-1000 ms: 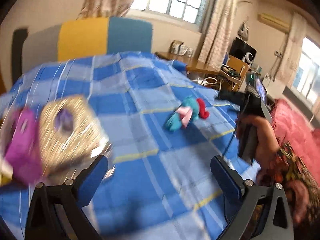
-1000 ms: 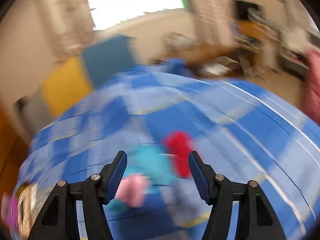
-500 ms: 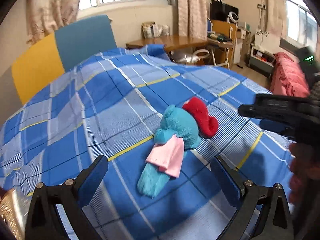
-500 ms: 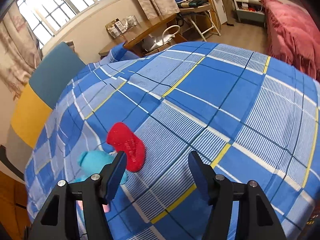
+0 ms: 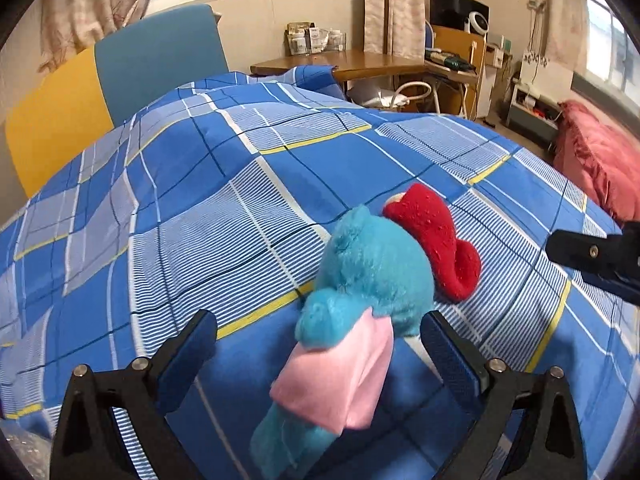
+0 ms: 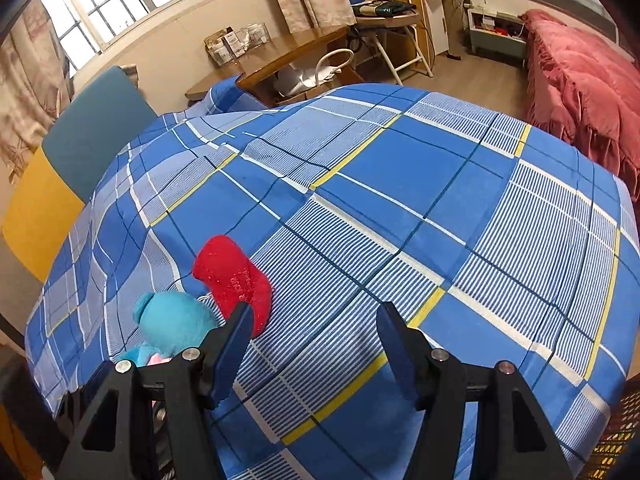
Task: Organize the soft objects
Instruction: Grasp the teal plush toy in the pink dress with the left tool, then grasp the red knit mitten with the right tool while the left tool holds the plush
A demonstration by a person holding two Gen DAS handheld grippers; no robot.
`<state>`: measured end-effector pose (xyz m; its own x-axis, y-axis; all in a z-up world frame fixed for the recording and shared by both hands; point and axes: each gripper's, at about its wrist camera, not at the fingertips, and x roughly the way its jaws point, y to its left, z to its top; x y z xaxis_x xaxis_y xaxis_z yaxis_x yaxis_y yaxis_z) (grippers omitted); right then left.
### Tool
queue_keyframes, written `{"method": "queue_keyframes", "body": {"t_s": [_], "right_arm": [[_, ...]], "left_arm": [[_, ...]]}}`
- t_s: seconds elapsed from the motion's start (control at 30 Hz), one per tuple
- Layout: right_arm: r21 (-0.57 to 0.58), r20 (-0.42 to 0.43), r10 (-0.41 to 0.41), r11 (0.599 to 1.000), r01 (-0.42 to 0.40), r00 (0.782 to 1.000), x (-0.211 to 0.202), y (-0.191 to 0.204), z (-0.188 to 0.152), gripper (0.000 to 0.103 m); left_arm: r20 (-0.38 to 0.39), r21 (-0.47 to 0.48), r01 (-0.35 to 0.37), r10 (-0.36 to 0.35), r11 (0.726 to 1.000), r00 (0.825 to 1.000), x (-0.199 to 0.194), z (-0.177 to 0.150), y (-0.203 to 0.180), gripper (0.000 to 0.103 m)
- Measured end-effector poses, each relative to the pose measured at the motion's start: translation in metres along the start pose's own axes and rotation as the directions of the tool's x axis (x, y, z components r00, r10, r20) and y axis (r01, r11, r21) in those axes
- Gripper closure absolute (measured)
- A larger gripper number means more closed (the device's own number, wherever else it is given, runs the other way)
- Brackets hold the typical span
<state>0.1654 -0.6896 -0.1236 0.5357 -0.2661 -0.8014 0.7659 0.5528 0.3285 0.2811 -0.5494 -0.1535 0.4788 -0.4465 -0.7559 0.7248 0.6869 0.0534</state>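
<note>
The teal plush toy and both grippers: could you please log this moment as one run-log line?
left gripper: open, jaws just closing around teal plush toy, no grip | right gripper: open, empty | red sock: beside toy on blue plaid bedspread

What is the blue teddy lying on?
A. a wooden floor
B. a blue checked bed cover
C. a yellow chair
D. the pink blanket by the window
B: the blue teddy lies on the blue checked bed cover, right beside the red sock, with the open left gripper reaching around it.
</note>
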Motion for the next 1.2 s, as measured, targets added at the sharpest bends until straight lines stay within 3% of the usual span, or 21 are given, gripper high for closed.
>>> {"method": "queue_keyframes", "body": {"t_s": [0.03,0.1,0.2,0.27,0.5,0.77,0.83,0.9,0.97,1.0,1.03,1.1,1.13,1.17,1.2], "right_arm": [[-0.004,0.0,-0.001,1.0,0.001,1.0,0.0,0.001,0.0,0.038],[-0.007,-0.002,-0.004,1.0,0.004,1.0,0.001,0.002,-0.001,0.038],[-0.019,-0.007,-0.002,1.0,0.001,1.0,0.003,0.004,-0.002,0.038],[-0.026,-0.004,0.012,1.0,-0.012,1.0,0.003,0.006,-0.002,0.038],[-0.068,-0.001,0.085,0.994,-0.085,0.996,0.006,0.019,-0.003,0.038],[-0.242,-0.021,0.098,0.965,-0.1,0.995,0.027,0.054,-0.009,0.039],[-0.3,-0.015,0.067,0.952,-0.068,0.998,0.042,0.062,-0.006,0.039],[-0.326,-0.024,0.047,0.944,-0.052,0.999,0.055,0.066,-0.003,0.039],[-0.337,-0.043,0.04,0.94,-0.052,0.998,0.066,0.067,0.0,0.039],[-0.33,-0.05,0.038,0.942,-0.053,0.998,0.071,0.066,0.002,0.043],[-0.324,-0.057,0.041,0.944,-0.057,0.998,0.075,0.065,0.002,0.048],[-0.314,-0.092,0.045,0.947,-0.072,0.995,0.082,0.063,0.003,0.071],[-0.31,-0.094,0.054,0.947,-0.08,0.994,0.082,0.062,0.003,0.074],[-0.319,-0.091,0.053,0.944,-0.08,0.994,0.081,0.062,0.002,0.078],[-0.336,-0.09,0.046,0.939,-0.074,0.995,0.08,0.064,0.001,0.082]], "left_arm": [[-0.003,-0.007,0.027,-0.027,1.0,1.0,0.003,-0.001,0.0,0.02],[-0.032,-0.01,0.083,-0.084,0.996,0.996,0.009,-0.004,0.001,0.059],[-0.037,-0.017,0.123,-0.124,0.992,0.992,0.008,-0.013,0.001,0.072],[-0.006,-0.028,0.117,-0.118,0.993,0.993,-0.001,-0.019,0.005,0.074],[0.07,-0.102,0.084,-0.077,0.991,0.995,-0.044,-0.052,0.028,0.075],[0.046,-0.131,0.086,-0.081,0.988,0.996,-0.07,-0.093,0.034,0.071],[0.029,-0.133,0.08,-0.077,0.988,0.997,-0.072,-0.098,0.034,0.06],[0.039,-0.131,0.08,-0.075,0.988,0.996,-0.077,-0.099,0.034,0.029],[0.098,-0.121,0.084,-0.072,0.989,0.993,-0.086,-0.096,0.034,0.01],[0.128,-0.114,0.098,-0.083,0.989,0.988,-0.089,-0.093,0.033,0.006],[0.145,-0.102,0.103,-0.088,0.989,0.986,-0.089,-0.087,0.031,0.005],[0.103,-0.079,0.07,-0.062,0.994,0.993,-0.077,-0.077,0.028,0.009],[0.059,-0.065,0.062,-0.058,0.996,0.997,-0.065,-0.072,0.027,0.016],[0.021,-0.061,0.06,-0.059,0.996,0.998,-0.056,-0.07,0.028,0.039],[-0.022,-0.059,0.05,-0.052,0.997,0.998,-0.047,-0.069,0.028,0.044]]}}
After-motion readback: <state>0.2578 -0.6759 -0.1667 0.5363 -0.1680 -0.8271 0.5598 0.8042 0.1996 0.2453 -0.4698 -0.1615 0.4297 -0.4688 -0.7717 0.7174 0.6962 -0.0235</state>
